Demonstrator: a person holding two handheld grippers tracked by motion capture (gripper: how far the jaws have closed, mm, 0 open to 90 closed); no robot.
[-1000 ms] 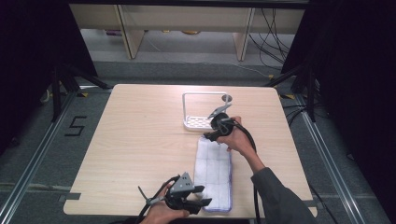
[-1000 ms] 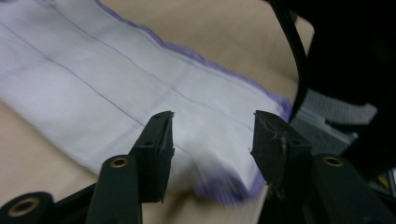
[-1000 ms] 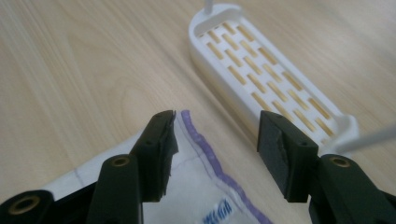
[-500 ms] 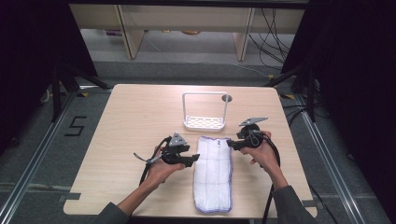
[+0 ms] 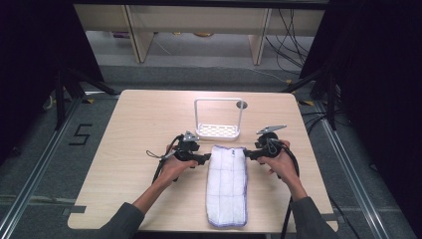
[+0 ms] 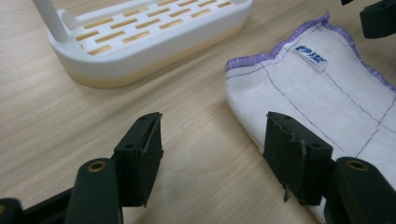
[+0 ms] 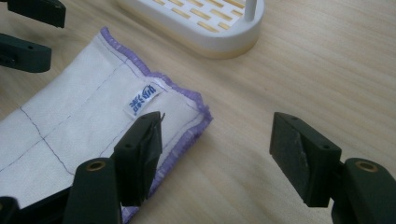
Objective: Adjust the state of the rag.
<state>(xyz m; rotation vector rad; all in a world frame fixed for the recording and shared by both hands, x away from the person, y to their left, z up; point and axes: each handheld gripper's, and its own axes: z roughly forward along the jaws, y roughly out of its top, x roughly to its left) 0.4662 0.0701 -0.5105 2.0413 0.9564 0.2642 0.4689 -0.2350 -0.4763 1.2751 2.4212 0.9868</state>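
1. The left gripper (image 5: 203, 159) has its fingers (image 6: 140, 156) spread wide with nothing between them. In the left gripper view one finger hangs over bare wood and the other over the near edge of the folded white cloth (image 5: 227, 185), at that cloth's far left corner.
2. The right gripper (image 5: 250, 154) also has its fingers (image 7: 301, 156) spread wide and empty. In the right gripper view one finger hangs over the cloth's purple hem beside the small blue-printed label (image 7: 141, 99), and the other over bare wood past the cloth's far right corner.
3. Whether any finger touches the cloth cannot be told.
4. Each gripper is gripped by one hand: the left hand (image 5: 171, 168) lies left of the cloth and the right hand (image 5: 278, 160) right of it, both level with the cloth's far end.
5. The cloth lies flat on the wooden surface (image 5: 129, 129), its long side running away from the person, its near end close to the surface's near edge.
6. Just beyond the cloth's far end stands a white slotted rack (image 5: 218, 131) with an upright frame, apart from the cloth.
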